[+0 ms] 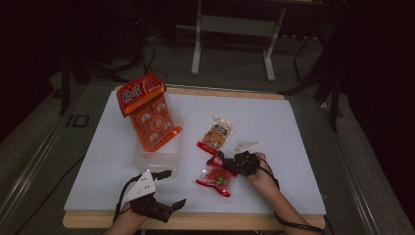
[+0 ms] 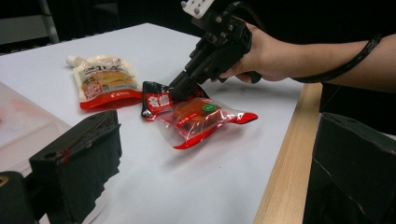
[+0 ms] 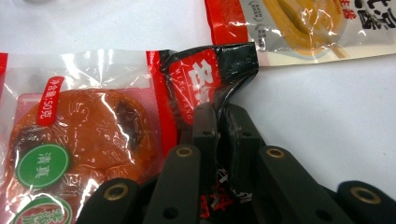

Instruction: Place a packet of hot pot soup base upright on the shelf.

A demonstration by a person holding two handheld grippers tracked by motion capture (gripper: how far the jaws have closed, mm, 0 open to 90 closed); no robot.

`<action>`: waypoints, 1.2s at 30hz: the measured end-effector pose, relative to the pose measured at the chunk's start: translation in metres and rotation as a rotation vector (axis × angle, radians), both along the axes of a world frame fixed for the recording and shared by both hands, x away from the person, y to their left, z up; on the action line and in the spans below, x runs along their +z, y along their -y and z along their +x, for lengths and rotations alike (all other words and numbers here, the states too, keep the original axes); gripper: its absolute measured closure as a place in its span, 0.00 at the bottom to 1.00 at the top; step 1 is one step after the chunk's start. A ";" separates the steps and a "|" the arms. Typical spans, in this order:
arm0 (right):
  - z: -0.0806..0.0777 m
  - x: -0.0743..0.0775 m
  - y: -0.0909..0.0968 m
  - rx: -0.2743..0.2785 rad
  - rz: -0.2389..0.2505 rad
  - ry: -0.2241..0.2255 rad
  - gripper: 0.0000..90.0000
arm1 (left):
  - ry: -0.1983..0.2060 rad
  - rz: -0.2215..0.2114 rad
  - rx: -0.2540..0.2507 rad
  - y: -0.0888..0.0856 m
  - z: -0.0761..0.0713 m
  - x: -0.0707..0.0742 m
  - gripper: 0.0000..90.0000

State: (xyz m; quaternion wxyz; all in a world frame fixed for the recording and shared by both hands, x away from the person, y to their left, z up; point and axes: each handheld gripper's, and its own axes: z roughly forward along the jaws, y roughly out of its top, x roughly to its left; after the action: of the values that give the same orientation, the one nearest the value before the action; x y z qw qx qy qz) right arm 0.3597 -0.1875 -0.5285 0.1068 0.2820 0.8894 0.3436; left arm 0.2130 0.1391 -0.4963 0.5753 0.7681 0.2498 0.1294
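Firmly, right gripper (image 2: 180, 91) pinches red snack packet (image 2: 196, 119); left gripper (image 1: 169, 188) gapes.

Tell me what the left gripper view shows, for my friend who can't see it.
The right tongs, held in a hand, pinch the dark corner of a clear red snack packet lying on a white table. A pale pouch with a red bottom edge lies behind it. The left tongs' own black jaws stand wide apart in front.

Red-and-clear snack packet (image 1: 216, 177), white table (image 1: 293, 127)
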 end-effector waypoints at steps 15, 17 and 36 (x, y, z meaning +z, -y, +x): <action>-0.016 0.028 -0.002 0.047 0.038 0.080 0.96 | 0.001 -0.016 0.018 -0.003 0.000 0.002 0.02; -0.020 0.036 -0.001 0.055 0.053 0.097 0.97 | 0.001 -0.022 0.017 -0.004 0.000 0.002 0.02; -0.058 0.088 0.000 0.147 0.127 0.222 0.99 | -0.016 -0.035 0.005 -0.003 0.001 0.007 0.02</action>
State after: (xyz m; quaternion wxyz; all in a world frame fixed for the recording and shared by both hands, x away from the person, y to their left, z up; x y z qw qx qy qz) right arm 0.3015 -0.1877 -0.4404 0.1611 0.1825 0.8668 0.4352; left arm 0.2140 0.1417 -0.4889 0.5862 0.7584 0.2585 0.1202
